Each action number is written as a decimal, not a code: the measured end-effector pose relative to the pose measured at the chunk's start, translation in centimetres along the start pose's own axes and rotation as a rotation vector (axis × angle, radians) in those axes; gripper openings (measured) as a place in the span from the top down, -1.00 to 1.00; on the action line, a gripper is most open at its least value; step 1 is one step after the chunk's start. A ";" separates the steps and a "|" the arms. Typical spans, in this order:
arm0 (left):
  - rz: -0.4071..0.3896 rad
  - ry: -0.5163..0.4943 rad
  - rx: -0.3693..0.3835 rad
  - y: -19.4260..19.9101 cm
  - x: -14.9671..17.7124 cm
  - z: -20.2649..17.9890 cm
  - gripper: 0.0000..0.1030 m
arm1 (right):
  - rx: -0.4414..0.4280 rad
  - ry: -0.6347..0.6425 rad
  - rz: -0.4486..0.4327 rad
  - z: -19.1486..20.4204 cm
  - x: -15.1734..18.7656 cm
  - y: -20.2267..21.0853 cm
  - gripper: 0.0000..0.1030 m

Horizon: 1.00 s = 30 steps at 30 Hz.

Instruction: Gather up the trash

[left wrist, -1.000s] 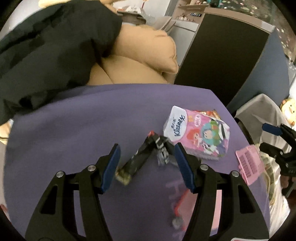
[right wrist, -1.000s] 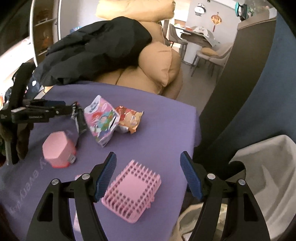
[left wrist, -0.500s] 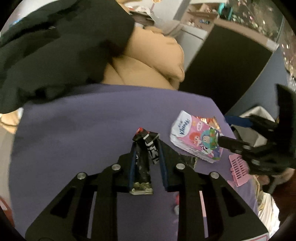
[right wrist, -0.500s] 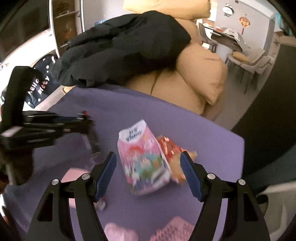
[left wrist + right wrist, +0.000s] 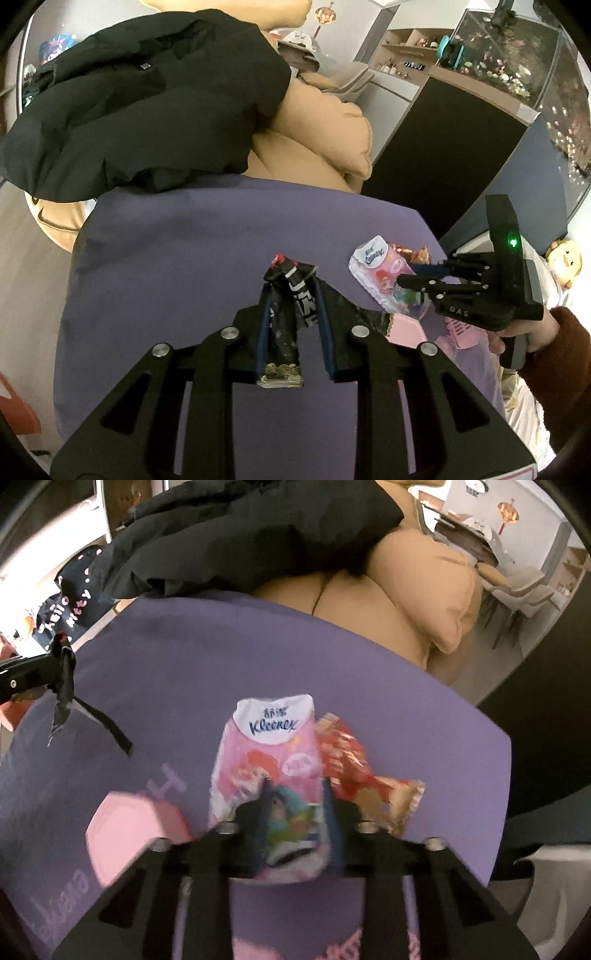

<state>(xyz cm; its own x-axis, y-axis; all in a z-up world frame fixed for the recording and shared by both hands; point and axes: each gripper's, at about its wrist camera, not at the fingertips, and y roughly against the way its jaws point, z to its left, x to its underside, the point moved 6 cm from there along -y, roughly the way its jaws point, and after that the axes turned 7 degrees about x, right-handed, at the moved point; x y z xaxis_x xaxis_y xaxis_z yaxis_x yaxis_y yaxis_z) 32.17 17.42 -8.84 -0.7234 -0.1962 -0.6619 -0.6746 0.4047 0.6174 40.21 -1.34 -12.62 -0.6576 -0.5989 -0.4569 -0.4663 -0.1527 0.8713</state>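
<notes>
Red snack bag (image 5: 364, 775) beside Kleenex pack (image 5: 275, 768)

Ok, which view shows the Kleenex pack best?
Right wrist: the Kleenex pack fills the centre, logo and print readable, the right gripper shut on its near end. In the left wrist view it is small, at the side, partly hidden behind that gripper.

Black grippers (image 5: 291, 325), rust-red sleeve (image 5: 554, 350)

"Kleenex" w/ Chinese chars on pink tissue pack (image 5: 275, 775); "Hello Kitty" on dark fabric (image 5: 70, 605); "DAS" on right gripper (image 5: 421, 275).
</notes>
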 end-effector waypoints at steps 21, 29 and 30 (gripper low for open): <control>0.000 -0.020 -0.040 1.2 3.4 -2.0 0.58 | -0.070 -0.095 -0.091 0.8 5.0 7.5 0.89; 0.012 -0.008 -0.011 1.0 4.9 -2.8 0.58 | -0.053 -0.119 -0.121 0.8 6.4 8.3 0.89; 0.015 -0.006 -0.008 0.9 5.0 -2.9 0.58 | -0.062 -0.136 -0.127 0.5 6.2 8.3 0.88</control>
<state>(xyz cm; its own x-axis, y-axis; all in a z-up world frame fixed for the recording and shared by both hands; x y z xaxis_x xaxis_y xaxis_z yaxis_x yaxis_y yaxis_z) 27.49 14.22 -10.40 -0.7328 -0.1850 -0.6548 -0.6646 0.4005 0.6307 31.95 -5.90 -8.27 -0.6716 -0.4606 -0.5804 -0.5161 -0.2713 0.8125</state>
